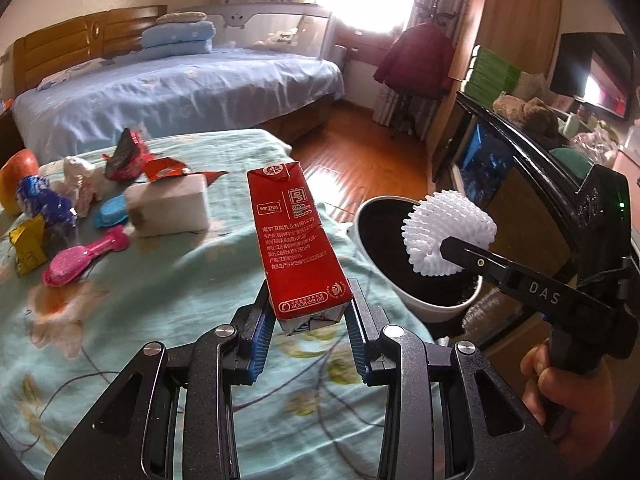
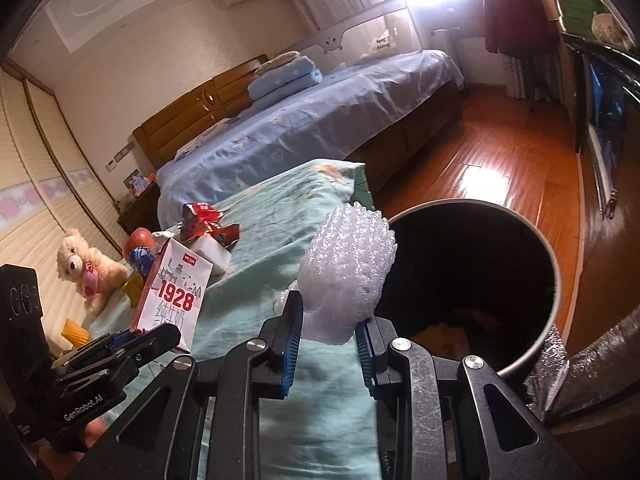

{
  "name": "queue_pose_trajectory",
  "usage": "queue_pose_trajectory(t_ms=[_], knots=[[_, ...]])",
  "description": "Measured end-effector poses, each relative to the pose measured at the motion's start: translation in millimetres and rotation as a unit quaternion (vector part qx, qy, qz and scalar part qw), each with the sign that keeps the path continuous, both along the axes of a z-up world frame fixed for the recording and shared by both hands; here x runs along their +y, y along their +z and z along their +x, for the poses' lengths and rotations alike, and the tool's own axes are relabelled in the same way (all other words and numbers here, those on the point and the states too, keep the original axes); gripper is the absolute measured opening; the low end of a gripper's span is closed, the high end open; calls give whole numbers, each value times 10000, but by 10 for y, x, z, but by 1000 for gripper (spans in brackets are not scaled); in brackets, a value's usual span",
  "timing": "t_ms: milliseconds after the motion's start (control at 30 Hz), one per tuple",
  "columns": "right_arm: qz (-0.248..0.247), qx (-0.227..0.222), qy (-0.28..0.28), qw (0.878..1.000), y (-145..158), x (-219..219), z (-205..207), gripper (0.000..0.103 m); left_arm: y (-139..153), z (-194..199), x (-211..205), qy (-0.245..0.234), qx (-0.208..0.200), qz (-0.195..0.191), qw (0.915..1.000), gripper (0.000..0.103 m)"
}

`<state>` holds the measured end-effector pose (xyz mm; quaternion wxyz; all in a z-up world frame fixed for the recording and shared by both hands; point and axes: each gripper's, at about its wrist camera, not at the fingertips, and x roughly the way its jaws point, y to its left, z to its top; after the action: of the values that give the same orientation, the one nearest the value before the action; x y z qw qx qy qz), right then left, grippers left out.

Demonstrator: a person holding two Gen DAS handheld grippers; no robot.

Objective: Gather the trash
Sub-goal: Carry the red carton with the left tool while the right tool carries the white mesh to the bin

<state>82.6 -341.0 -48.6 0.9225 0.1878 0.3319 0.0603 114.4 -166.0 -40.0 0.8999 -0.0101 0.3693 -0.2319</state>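
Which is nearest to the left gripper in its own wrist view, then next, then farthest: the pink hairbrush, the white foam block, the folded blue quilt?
From the left gripper:
1. Pink hairbrush, left on the teal cloth.
2. White foam block, behind it.
3. Folded blue quilt, far off on the bed.

A bin (image 1: 420,304) stands on the floor just beside the table's (image 1: 180,300) right edge. Over the table near that edge, the left gripper (image 1: 310,320) holds a carton (image 1: 296,240) upright; to the carton's right, the right gripper (image 2: 328,344) holds a foam net (image 2: 348,272) at the bin's rim. Wrappers (image 1: 132,156), a brush (image 1: 84,260) and a sponge (image 1: 168,208) lie on the table, left of the carton. A bed (image 1: 180,88) stands behind the table.
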Motion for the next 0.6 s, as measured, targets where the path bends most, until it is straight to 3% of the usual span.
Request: queue_pose_trajectory(t_ms=[600], knots=[[-49,24,-353,9994,-30,-352,-107,26,26,28,-414,-369,-25,55,9993,32]])
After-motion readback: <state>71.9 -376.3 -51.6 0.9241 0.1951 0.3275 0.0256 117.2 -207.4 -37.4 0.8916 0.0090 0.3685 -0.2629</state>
